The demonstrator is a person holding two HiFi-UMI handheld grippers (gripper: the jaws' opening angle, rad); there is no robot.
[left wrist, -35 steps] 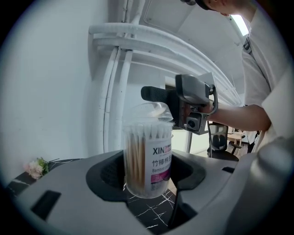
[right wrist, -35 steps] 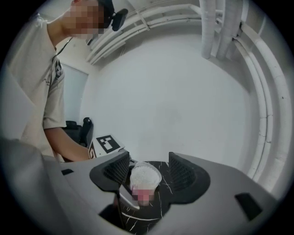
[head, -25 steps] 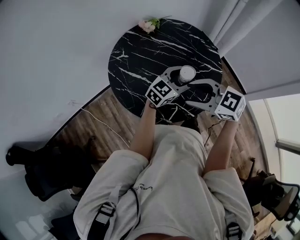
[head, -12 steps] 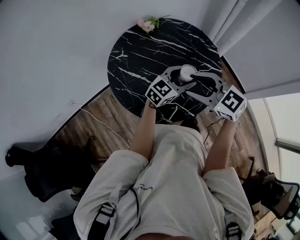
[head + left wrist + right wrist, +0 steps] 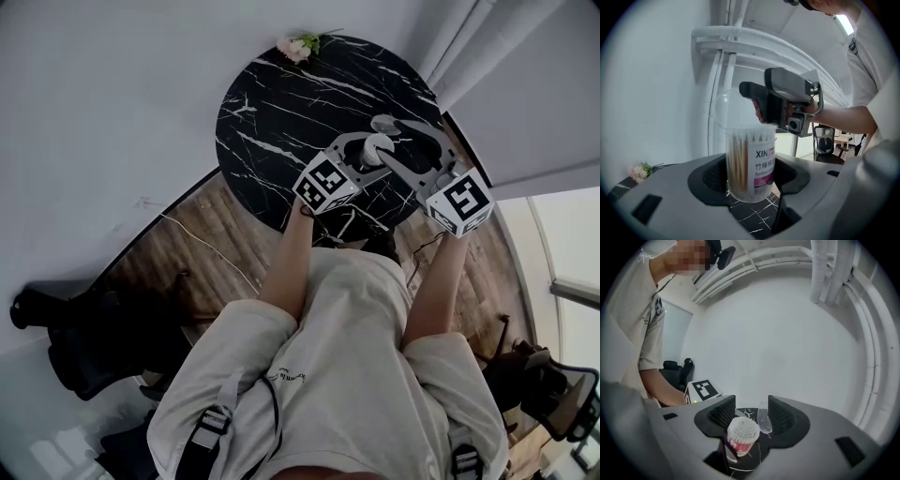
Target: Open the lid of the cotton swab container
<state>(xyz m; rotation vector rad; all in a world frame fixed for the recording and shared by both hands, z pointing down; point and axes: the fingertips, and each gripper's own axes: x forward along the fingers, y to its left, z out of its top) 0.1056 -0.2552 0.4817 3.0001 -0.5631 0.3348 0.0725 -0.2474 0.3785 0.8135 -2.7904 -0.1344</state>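
Two hand-held grippers, one container, one table.

1. Left gripper (image 5: 750, 183) – jaws closed against the sides of the cotton swab container (image 5: 750, 159) and gripping it upright. Its marker cube lies toward the person in the head view.

2. Cotton swab container – clear round tub packed with wooden-stemmed swabs, with a white and magenta label on its front. The white swab tips are bare at the mouth. It sits over the near right part of the table (image 5: 281, 103). Whether its base touches the top cannot be told.

3. Lid (image 5: 733, 110) – clear dome, off the mouth and tipped back at the container's upper left in the left gripper view. In the right gripper view it appears edge-on beside the container. Whether it is joined to the tub cannot be told.

4. Right gripper (image 5: 751, 412) – jaws spread wide, pinching nothing. The container top and the lid show between them, the lid just beside the right-hand pad; contact cannot be confirmed. In the left gripper view this gripper hangs above and behind the container, a hand around its grip.

5. Table – round, black marble with white veins, standing on wood flooring against a pale wall.

6. Flowers (image 5: 298, 49) – small pink and white sprig at the table's far edge, well apart from both grippers.
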